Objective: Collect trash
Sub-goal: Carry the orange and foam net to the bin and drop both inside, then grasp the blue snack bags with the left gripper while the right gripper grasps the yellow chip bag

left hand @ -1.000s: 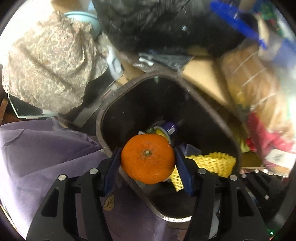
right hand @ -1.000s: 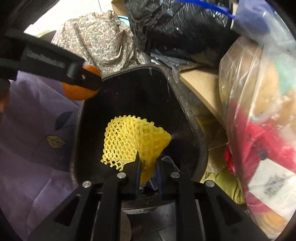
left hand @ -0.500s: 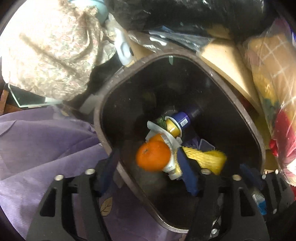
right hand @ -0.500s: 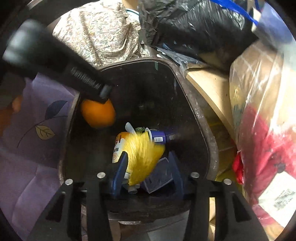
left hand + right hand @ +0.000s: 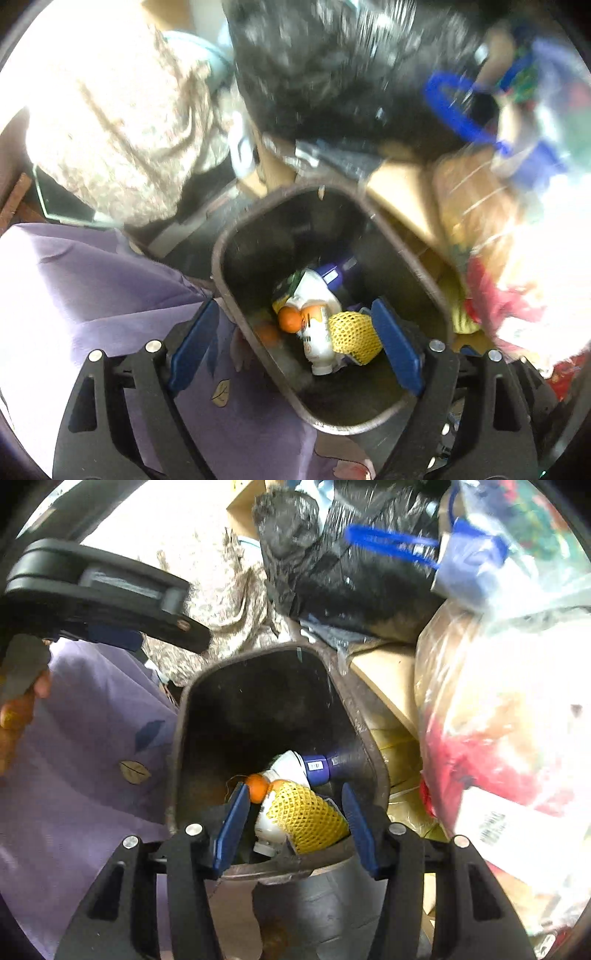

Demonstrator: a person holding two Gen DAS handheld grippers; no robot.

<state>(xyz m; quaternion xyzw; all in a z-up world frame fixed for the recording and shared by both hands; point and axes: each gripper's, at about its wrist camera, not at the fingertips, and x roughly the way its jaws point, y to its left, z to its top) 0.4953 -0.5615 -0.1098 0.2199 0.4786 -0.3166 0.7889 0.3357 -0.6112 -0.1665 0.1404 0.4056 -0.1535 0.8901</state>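
A dark brown trash bin (image 5: pixel 413 258) (image 5: pixel 177 738) stands open below both grippers. Inside lie an orange (image 5: pixel 290 319) (image 5: pixel 257 785), a yellow foam net (image 5: pixel 354 334) (image 5: pixel 306 818), a white bottle (image 5: pixel 317 332) (image 5: pixel 267 830) and a blue-capped container (image 5: pixel 334 271) (image 5: pixel 319 770). My left gripper (image 5: pixel 295 345) is open and empty above the bin's near rim. My right gripper (image 5: pixel 293 827) is open and empty over the bin's near edge. The left gripper's body (image 5: pixel 96 594) shows at upper left in the right wrist view.
A purple leaf-print cloth (image 5: pixel 92 295) (image 5: pixel 92 757) lies left of the bin. A floral cloth (image 5: pixel 122 129), a black plastic bag (image 5: pixel 351 66) (image 5: pixel 351 572) and a cardboard piece (image 5: pixel 388 679) crowd behind it. Clear bags of stuffed items (image 5: pixel 498 720) press on the right.
The left gripper opened and the orange dropped into the bin. The right gripper opened and the yellow net fell in. Both grippers have pulled back upward.
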